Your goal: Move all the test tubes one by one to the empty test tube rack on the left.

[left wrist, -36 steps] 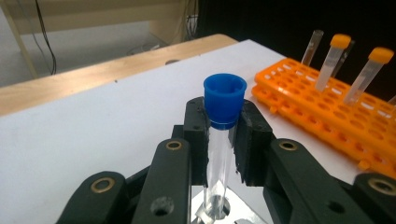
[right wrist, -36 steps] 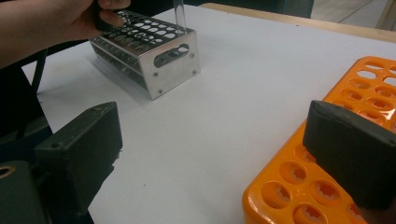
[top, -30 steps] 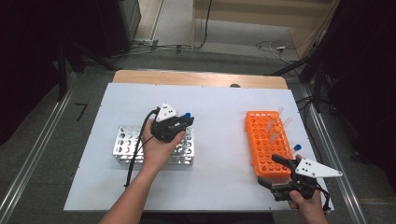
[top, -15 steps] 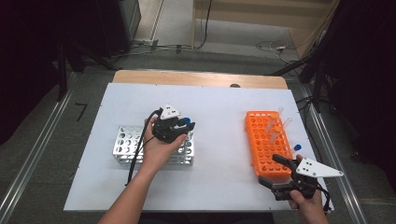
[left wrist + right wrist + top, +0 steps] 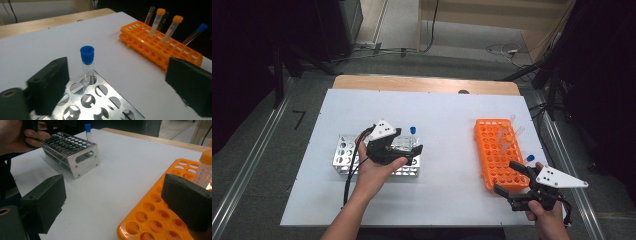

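- The left gripper (image 5: 412, 152) hovers over the right end of the metal rack (image 5: 343, 150), which lies on the left half of the white worktop (image 5: 442, 115).
- Its jaws have just been opening and now stand wide apart. Nothing is between the pads; they hold nothing.
- The blue-capped tube (image 5: 87, 65) stands upright in a hole at the far right corner of the metal rack. In the left gripper view it rises just beside the left jaw, clear of both jaws; in the high view it shows just beyond the gripper (image 5: 413, 131).
- The other holes of the metal rack that are in view hold no tubes.
- The right gripper (image 5: 510, 179) is held low at the near right of the worktop, at the near end of the orange rack (image 5: 492, 150).
- Its jaws are spread wide and grip nothing. In the right gripper view the right jaw sits over the orange rack and the left jaw over bare worktop.
- The orange rack lies on the right half of the worktop, well apart from the metal rack.
- In the left gripper view, the orange rack holds two orange-capped tubes (image 5: 157, 22), leaning slightly, with a clear uncapped tube (image 5: 149, 15) near them.
- A second blue-capped tube (image 5: 196, 33) leans at the rack's right end.
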### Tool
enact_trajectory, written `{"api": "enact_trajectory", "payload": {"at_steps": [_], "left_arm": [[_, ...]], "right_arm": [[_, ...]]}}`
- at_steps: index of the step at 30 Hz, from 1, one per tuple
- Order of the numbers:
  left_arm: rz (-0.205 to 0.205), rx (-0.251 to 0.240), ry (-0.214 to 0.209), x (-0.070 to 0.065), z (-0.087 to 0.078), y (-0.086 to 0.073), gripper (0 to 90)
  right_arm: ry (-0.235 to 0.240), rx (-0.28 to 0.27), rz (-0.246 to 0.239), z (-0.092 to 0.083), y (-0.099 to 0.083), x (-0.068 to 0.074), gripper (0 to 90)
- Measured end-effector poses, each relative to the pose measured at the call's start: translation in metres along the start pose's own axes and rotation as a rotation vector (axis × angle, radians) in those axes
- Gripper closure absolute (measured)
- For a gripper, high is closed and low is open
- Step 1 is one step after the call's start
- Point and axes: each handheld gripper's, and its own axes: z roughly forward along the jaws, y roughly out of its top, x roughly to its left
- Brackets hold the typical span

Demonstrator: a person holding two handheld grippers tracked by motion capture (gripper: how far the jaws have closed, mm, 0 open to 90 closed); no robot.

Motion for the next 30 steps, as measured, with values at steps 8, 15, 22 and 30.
{"api": "enact_trajectory", "payload": {"at_steps": [8,15,22,30], "left_arm": [[0.016,-0.038,-0.001,-0.009,-0.022,-0.016,0.1],[0.008,-0.046,0.008,-0.005,-0.033,-0.024,0.0],[-0.009,-0.047,0.02,-0.001,-0.035,-0.026,0.1],[-0.013,-0.049,0.013,0.0,-0.034,-0.028,0.1]], "right_arm": [[-0.021,-0.026,-0.006,-0.003,0.008,-0.006,4.8],[-0.069,-0.049,-0.008,-0.008,0.018,-0.011,4.8],[-0.126,-0.091,0.027,-0.022,0.02,-0.026,4.9],[-0.2,-0.087,0.081,-0.029,0.009,-0.046,4.9]]}}
